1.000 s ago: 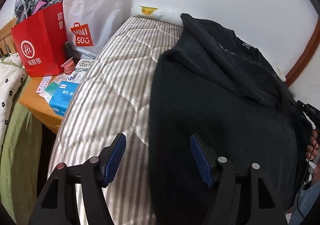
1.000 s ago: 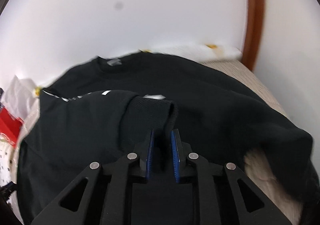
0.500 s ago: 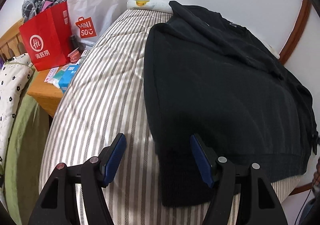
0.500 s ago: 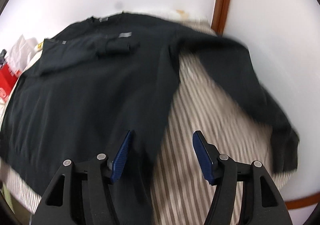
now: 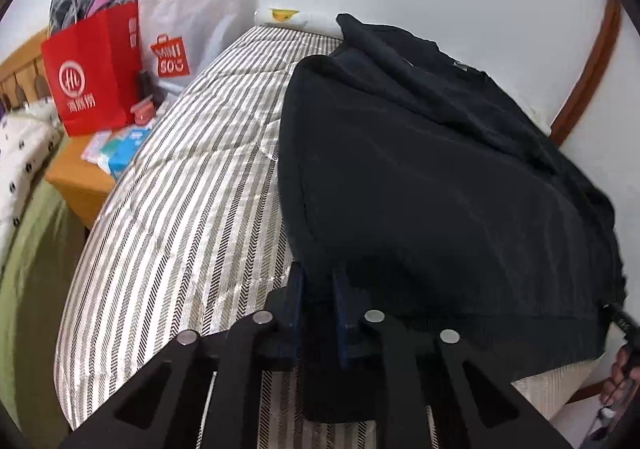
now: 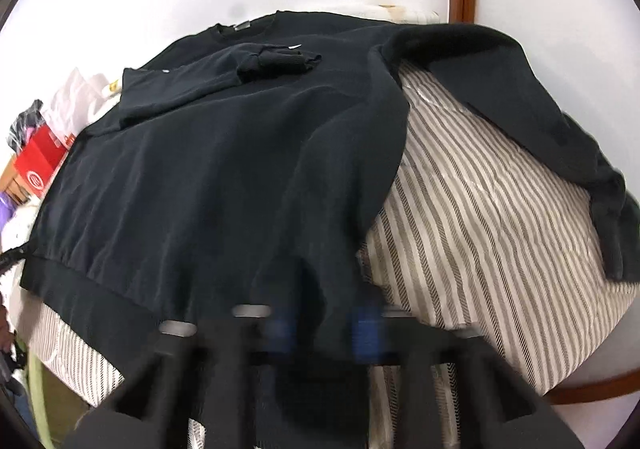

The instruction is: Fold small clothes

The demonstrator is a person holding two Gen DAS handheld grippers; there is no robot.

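Observation:
A black sweater (image 5: 440, 177) lies spread on the striped mattress (image 5: 192, 209), collar toward the wall. My left gripper (image 5: 319, 289) is closing on the hem's left corner, and its pads pinch the ribbed cloth. In the right wrist view the sweater (image 6: 208, 177) has one sleeve (image 6: 276, 59) folded across the chest, while the other sleeve (image 6: 540, 117) trails out to the right. My right gripper (image 6: 322, 329), blurred, is closing at the hem's right corner with black cloth filling the gap between its jaws.
A red paper bag (image 5: 92, 77) and a white shopping bag (image 5: 188, 21) stand on a wooden nightstand (image 5: 76, 177) left of the bed, with small packets. A green blanket (image 5: 28, 289) lies lower left. The wooden bed frame (image 6: 592, 381) edges the mattress; a hand (image 5: 620, 373) shows at far right.
The left jaws went from wide open to pinching the hem. The right gripper let go of the sleeve cuff on the chest, came down to the hem's right corner and narrowed again.

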